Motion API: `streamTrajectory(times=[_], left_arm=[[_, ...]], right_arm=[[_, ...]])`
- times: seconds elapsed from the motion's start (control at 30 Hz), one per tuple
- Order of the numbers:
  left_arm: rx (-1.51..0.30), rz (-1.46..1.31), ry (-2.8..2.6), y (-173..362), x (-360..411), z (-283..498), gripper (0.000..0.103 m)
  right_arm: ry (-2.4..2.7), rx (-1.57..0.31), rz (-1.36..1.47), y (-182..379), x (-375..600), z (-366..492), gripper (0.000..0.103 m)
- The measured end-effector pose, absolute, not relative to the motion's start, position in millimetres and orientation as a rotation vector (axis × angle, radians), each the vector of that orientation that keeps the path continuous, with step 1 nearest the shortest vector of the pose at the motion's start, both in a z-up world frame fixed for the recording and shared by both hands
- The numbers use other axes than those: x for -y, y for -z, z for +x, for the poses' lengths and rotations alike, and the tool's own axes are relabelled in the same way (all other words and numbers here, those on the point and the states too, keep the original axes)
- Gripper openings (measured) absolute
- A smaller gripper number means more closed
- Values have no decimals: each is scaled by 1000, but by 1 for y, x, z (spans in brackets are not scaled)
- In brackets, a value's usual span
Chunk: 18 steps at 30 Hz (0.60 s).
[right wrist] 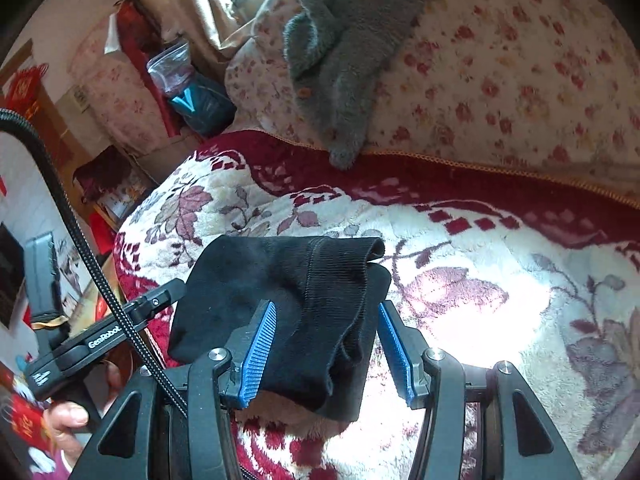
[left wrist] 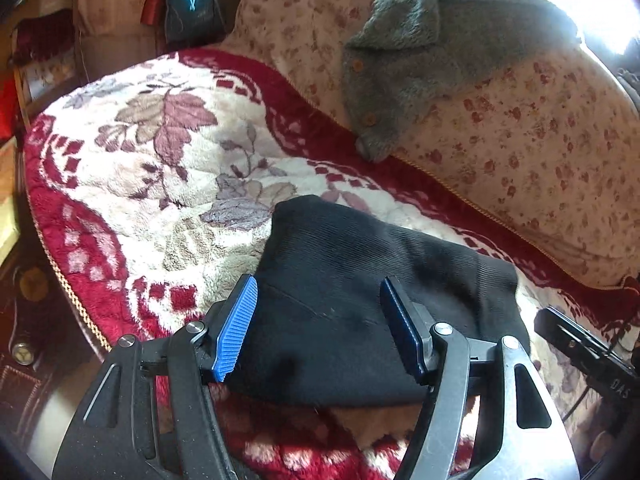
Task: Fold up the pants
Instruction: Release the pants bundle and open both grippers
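Left wrist view first: the left gripper (left wrist: 318, 322) has its jaws spread wide and isn't holding anything, with its blue ribbed pads (left wrist: 236, 330) sitting over the near part of the black pants (left wrist: 360, 280). Whether the pads actually touch the cloth I can't tell from here. The pants are folded down into a compact dark bundle lying on the red and cream floral blanket (left wrist: 160, 168), toward the near right of the bed. Off at the far right edge you can see part of the other gripper (left wrist: 580, 348) just beside the bundle. Farther back there's a flowery quilt (left wrist: 500, 120) rolled up along the far side, and a fuzzy grey cardigan (left wrist: 432, 52) with wooden buttons draped over it, its tip hanging down to the blanket's red border. Right wrist view: the right gripper (right wrist: 326, 346) is open wide too, nothing clamped, and the pants (right wrist: 280, 280) bundle sits between and just past its blue pads (right wrist: 260, 352). From this side you can see the ribbed waistband folded over at the far right end of the bundle, and the stacked fabric edges at the near end. The blanket (right wrist: 460, 300) is bright with sunlight to the right of the pants. The left gripper (right wrist: 108, 332) pokes in from the left, close to the bundle's left edge, with a braided black cable (right wrist: 80, 240) running across in front of it. The grey cardigan (right wrist: 344, 60) and the quilt (right wrist: 500, 80) are at the far side again.
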State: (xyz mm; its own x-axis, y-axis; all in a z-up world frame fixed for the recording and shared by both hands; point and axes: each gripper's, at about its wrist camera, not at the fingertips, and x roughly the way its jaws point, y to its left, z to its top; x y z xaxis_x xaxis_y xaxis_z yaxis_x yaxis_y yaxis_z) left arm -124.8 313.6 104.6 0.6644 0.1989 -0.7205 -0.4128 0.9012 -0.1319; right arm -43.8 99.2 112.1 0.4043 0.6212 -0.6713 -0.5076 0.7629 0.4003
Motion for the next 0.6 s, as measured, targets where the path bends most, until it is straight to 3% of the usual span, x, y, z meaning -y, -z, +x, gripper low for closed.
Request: streamTrajectory(times=[0.6], left_arm=[[-661, -191, -413, -131, -257, -183, 65]], right_arm=[[-691, -842, 63, -129, -98, -91, 53]])
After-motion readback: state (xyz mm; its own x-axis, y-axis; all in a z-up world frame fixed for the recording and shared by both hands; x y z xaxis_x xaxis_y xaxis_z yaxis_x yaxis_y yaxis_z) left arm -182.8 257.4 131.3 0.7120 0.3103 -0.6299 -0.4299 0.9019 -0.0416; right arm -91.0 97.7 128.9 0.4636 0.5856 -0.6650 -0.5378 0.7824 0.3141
